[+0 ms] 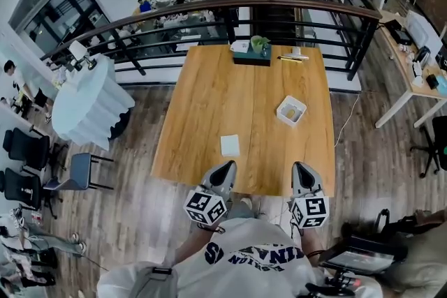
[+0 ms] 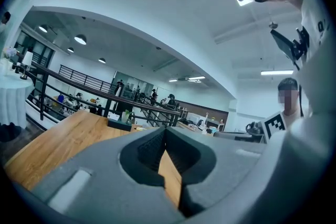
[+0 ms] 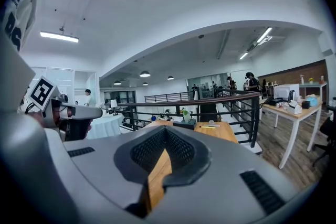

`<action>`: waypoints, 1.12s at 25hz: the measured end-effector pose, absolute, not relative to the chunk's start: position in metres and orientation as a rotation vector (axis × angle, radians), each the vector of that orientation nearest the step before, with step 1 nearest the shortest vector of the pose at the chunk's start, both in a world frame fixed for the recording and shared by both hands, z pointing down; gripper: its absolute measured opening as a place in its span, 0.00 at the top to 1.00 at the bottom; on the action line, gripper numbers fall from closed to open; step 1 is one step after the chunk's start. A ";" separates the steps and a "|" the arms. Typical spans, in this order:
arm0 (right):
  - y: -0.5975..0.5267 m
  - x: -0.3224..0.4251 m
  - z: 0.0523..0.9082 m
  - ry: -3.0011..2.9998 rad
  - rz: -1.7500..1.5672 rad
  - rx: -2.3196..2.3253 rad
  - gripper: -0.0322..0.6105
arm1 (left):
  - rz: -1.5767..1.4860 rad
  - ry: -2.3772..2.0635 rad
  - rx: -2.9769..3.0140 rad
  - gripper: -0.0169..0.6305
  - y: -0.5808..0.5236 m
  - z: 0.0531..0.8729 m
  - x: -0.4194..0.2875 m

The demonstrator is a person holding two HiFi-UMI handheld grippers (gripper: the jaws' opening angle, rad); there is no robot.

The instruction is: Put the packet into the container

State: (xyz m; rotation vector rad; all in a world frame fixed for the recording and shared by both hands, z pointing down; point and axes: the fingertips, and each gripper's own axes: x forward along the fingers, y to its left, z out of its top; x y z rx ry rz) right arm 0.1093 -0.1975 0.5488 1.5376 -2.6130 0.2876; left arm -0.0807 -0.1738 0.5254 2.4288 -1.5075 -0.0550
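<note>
Grey tapered left gripper (image 1: 225, 167) hovers near flat white square packet (image 1: 230, 145).

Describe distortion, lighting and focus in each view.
Head view: fisheye bows the railing; even light, sharp on the table. Left gripper view: dark round vignette, bluish cast, the shut left gripper looms softly blurred. Right gripper view: same vignette, right gripper large up close, background crisp.

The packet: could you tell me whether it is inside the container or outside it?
Outside: the packet lies flat on the table, apart from the container.
</note>
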 end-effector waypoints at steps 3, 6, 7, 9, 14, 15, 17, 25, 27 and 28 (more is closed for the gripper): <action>-0.202 0.097 0.543 -2.600 0.275 1.543 0.94 | -0.083 -1.479 2.434 0.96 -0.183 0.525 -0.091; -0.207 0.083 0.539 -2.585 0.269 1.544 0.94 | -0.106 -1.453 2.444 0.97 -0.194 0.523 -0.101; -0.209 0.078 0.538 -2.583 0.269 1.543 0.94 | -0.103 -1.452 2.452 0.97 -0.197 0.523 -0.106; -0.214 0.067 0.536 -2.579 0.265 1.540 0.94 | -0.099 -1.454 2.464 0.97 -0.203 0.523 -0.115; -0.226 0.047 0.526 -2.563 0.237 1.555 0.94 | -0.095 -1.441 2.492 0.96 -0.215 0.520 -0.135; -0.228 0.044 0.524 -2.560 0.231 1.561 0.94 | -0.092 -1.440 2.501 0.97 -0.217 0.519 -0.139; -0.231 0.037 0.521 -2.557 0.218 1.569 0.94 | -0.085 -1.434 2.518 0.97 -0.220 0.519 -0.146; -0.231 0.010 0.521 -2.576 0.208 1.545 0.94 | -0.042 -1.452 2.527 0.96 -0.229 0.526 -0.163; -0.232 0.005 0.523 -2.583 0.203 1.536 0.94 | -0.035 -1.450 2.540 0.97 -0.228 0.526 -0.163; -0.234 0.002 0.524 -2.585 0.209 1.529 0.94 | -0.030 -1.451 2.541 0.97 -0.229 0.526 -0.163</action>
